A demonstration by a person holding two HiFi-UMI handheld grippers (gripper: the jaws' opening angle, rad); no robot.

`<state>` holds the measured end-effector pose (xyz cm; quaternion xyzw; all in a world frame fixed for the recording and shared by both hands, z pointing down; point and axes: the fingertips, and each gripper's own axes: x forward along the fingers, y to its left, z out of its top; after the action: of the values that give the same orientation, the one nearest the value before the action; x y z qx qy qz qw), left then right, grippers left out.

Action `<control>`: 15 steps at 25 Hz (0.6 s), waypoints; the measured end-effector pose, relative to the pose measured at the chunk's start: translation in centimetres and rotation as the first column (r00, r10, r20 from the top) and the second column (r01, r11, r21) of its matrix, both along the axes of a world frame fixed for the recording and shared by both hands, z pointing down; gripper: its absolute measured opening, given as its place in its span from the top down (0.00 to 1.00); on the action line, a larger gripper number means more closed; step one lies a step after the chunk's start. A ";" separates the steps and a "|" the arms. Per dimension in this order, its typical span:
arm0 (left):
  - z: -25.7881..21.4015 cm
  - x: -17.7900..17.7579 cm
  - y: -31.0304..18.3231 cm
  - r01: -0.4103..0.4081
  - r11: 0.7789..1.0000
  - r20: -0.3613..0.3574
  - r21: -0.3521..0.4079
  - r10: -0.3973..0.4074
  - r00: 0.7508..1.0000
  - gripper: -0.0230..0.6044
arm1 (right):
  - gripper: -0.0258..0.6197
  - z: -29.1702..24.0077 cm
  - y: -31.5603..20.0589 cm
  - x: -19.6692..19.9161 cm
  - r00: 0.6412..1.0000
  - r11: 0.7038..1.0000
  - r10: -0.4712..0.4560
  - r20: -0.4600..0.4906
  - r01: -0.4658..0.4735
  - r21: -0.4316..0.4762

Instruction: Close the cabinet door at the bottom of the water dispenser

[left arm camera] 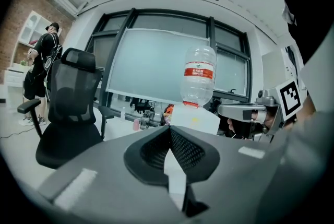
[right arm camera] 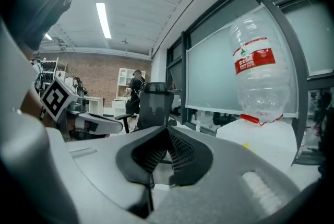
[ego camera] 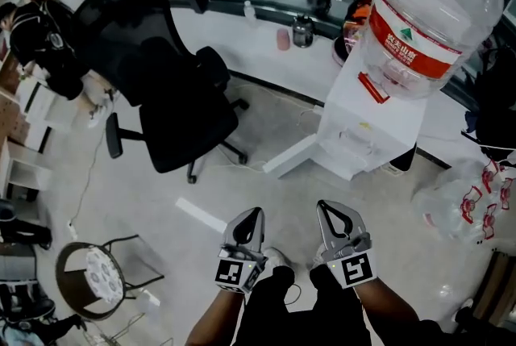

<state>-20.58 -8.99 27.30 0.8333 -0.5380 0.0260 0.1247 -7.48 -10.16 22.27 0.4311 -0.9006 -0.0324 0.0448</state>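
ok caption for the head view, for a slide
Left gripper and right gripper, both shut and empty, face the water dispenser with its cabinet door open.

Bright, even indoor light fills the room; a ceiling strip lamp (right arm camera: 104,20) glows in the right gripper view. Shadows on the floor (ego camera: 161,183) are soft. The white water dispenser (ego camera: 367,114) looks nearly washed out. Both gripper views bulge and blacken at the corners, with a blurred near foreground.

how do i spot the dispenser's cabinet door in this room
Find the white water dispenser with the big clear upturned bottle on top, beside the long white desk. At its base a flat white panel juts out over the floor toward the black office chair: the cabinet door, standing open. Unlike the white strip lying on the floor nearby, it joins the dispenser's foot.
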 end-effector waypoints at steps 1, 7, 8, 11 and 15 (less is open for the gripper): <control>1.1 0.0 -0.3 0.008 1.000 0.001 -0.008 -0.008 1.000 0.93 | 0.96 1.1 -0.2 0.2 1.000 1.000 0.002 0.006 -0.002 -0.006; 8.2 0.5 -3.3 0.048 0.998 -0.068 0.051 -0.044 0.997 0.93 | 0.96 10.1 -2.3 2.2 0.999 0.997 0.043 0.018 -0.042 -0.064; 9.9 0.5 -3.7 0.055 0.998 -0.059 0.040 -0.053 0.997 0.93 | 0.96 11.8 -2.6 2.4 0.999 0.997 0.050 0.020 -0.049 -0.067; 15.6 0.9 -4.4 0.050 0.998 -0.032 0.027 -0.050 0.998 0.93 | 0.96 17.3 -3.4 2.9 0.997 0.994 0.075 0.023 -0.073 -0.083; 23.1 1.4 -5.3 0.047 0.997 -0.047 0.054 -0.044 0.998 0.93 | 0.96 24.9 -4.3 3.2 0.995 0.992 0.094 0.023 -0.091 -0.092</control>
<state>-19.19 -14.32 50.43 0.8244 -0.5542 -0.0108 0.1146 -4.31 -14.43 47.21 0.4703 -0.8807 0.0165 0.0534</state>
